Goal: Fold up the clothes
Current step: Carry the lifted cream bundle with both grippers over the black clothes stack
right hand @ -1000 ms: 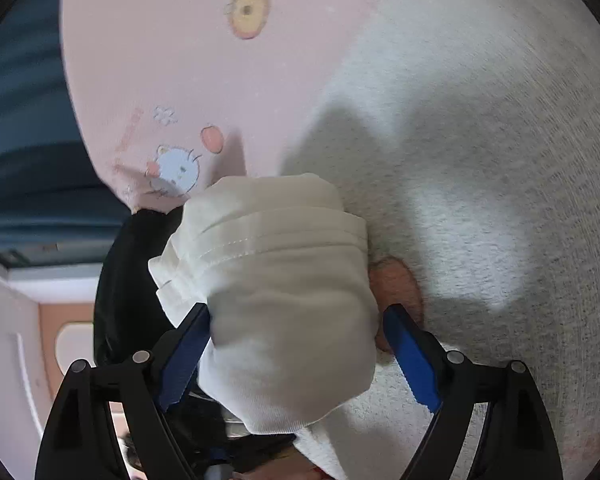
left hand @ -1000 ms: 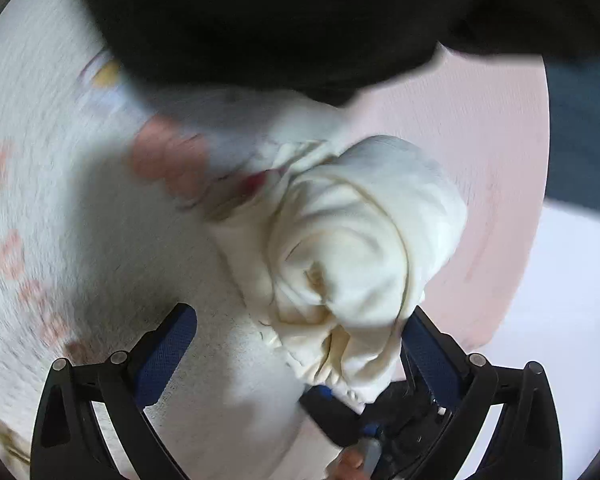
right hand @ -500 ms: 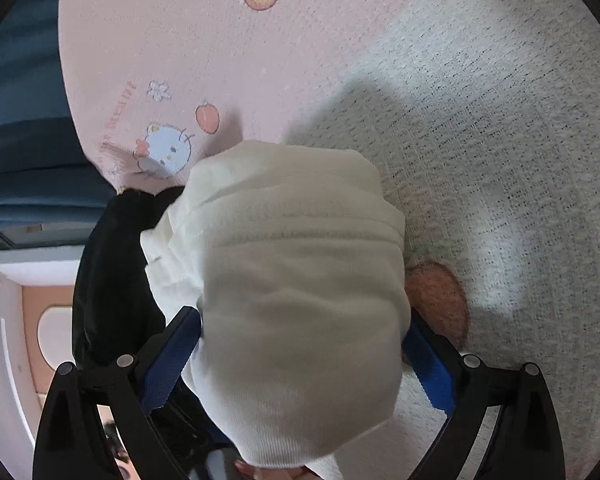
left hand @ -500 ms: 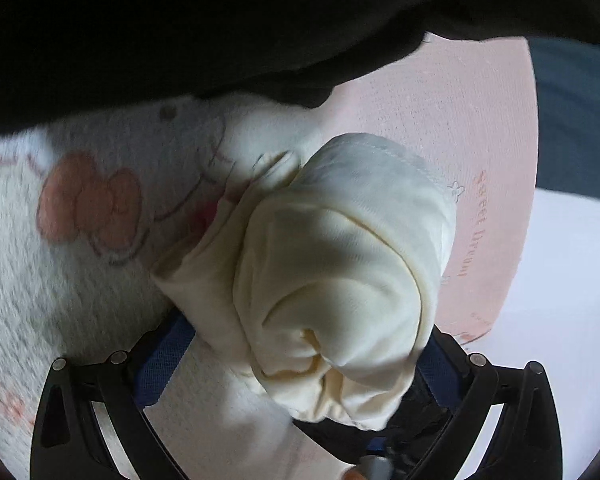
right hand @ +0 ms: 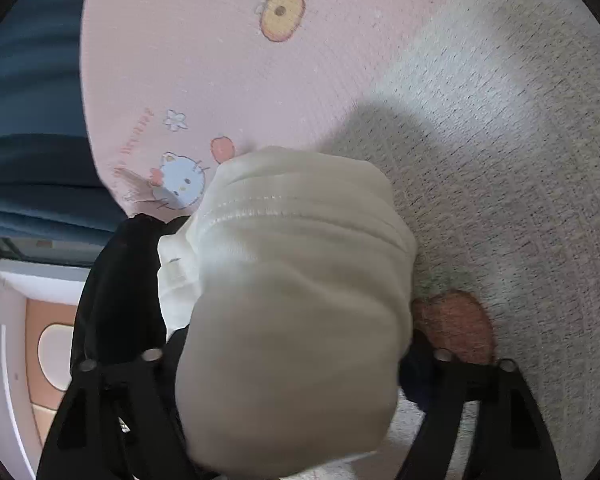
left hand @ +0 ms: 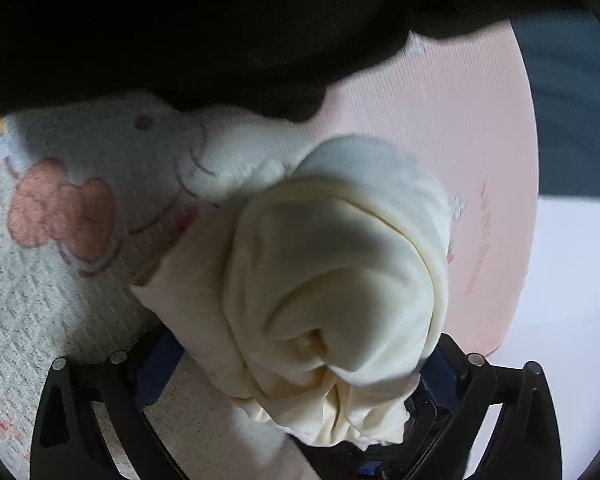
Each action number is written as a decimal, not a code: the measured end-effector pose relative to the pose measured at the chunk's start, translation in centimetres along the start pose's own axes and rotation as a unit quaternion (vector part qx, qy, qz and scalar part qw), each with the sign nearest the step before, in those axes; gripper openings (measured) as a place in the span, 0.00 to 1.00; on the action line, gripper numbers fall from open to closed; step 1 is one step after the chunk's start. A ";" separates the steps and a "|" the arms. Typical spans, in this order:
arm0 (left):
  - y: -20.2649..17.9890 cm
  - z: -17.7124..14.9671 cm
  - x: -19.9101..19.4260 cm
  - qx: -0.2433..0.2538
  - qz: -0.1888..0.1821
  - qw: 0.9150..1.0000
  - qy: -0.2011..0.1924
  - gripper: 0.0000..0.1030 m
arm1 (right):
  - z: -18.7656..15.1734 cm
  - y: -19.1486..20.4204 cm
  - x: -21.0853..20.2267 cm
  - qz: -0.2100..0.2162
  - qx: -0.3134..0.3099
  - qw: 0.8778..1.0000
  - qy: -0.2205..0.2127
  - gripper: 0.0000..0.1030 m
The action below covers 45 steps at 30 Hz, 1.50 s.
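Pink blanket [right hand: 228, 80], bunched cream garment [right hand: 300, 280]

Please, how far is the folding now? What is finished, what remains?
Done: the cream garment is already rolled into a thick bundle. In hand: it sits between the jaws of the right hand-held gripper, which have just been closing on it; the left hand-held gripper has it between its fingers too. Left: laying it neatly on the pink mat, then perhaps the black cloth, whose state I cannot tell.
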<state>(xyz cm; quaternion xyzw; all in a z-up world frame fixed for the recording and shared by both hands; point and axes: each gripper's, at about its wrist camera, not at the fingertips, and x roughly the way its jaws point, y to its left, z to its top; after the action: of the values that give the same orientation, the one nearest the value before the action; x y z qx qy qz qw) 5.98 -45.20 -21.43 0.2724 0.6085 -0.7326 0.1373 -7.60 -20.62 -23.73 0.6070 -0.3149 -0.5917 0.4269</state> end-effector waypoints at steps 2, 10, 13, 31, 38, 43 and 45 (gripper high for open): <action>-0.6 0.0 0.4 0.013 0.006 1.000 0.010 0.94 | -0.1 0.1 -0.3 0.004 -0.012 1.000 -0.006 0.68; -1.7 1.7 -0.4 -0.016 -0.036 0.999 0.027 0.91 | 0.1 2.7 -1.0 0.008 -0.075 0.997 -0.021 0.65; -3.4 2.0 -0.9 0.004 -0.035 0.999 0.028 0.91 | 0.1 3.1 -1.8 0.026 -0.068 0.997 -0.033 0.65; -17.4 0.1 -7.3 0.120 -0.122 0.983 0.073 0.91 | -2.8 9.2 -17.6 0.065 -0.083 0.981 -0.164 0.65; -20.3 3.6 -12.5 0.125 -0.165 0.977 0.060 0.91 | -4.1 16.2 -19.2 0.075 -0.135 0.971 -0.180 0.65; -21.2 9.0 -16.3 0.122 -0.169 0.977 0.047 0.91 | -5.2 20.9 -17.1 0.085 -0.160 0.969 -0.170 0.65; -21.4 11.4 -18.0 0.123 -0.165 0.978 0.032 0.91 | -5.4 22.8 -15.5 0.095 -0.166 0.969 -0.156 0.65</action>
<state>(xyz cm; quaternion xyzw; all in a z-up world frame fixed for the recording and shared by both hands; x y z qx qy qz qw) 6.62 -53.79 7.46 0.2062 0.5542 -0.8055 -0.0400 -1.03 -16.07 3.21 0.3951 -0.3309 -0.6799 0.5217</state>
